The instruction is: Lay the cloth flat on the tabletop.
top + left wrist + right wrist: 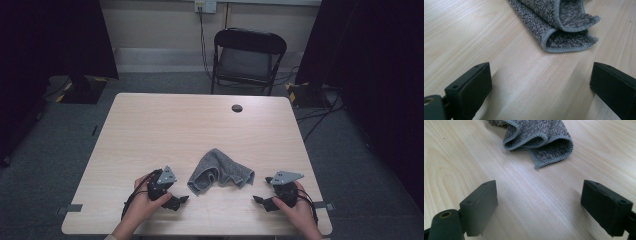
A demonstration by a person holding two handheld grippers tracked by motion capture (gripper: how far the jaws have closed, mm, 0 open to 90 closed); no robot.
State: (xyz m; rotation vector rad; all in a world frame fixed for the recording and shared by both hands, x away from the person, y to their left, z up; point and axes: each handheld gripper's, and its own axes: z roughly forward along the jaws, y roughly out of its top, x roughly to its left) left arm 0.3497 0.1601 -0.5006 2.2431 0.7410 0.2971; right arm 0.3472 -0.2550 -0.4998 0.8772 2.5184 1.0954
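Hands low at the near edge of the table point(150, 120), forearms in from below. Left hand point(142, 200) wrapped round the left gripper point(181, 201) near the near-left corner, tips pointed right toward the cloth; grey three-cornered plate on top, tilted. Right hand point(295, 207) wrapped round the right gripper point(259, 201) near the near-right corner, tips pointed left toward the cloth, plate likewise on top. Black cable looped by each wrist.

Both grippers spread wide, with nothing between the jaws but bare wood. Seen in the left gripper view: blocky matte black jaws well apart, gripper point(540, 82) just above the surface, cloth point(559, 22) ahead and apart from the tips. Same in the right gripper view: gripper point(539, 205) wide, cloth point(541, 137) ahead, not touched.

Grey cloth point(220, 172) crumpled between the two grippers, nearer the near edge than the far one, roughly central left to right. Knitted, flecked light and dark grey, fuzzy on the inner face, with a stitched hem; folded over itself in soft rolled loops.

Table of pale wood grain, rounded corners, a dark round grommet point(237, 108) near the far edge. Black folding chair point(247, 57) beyond the far edge, on grey carpet.
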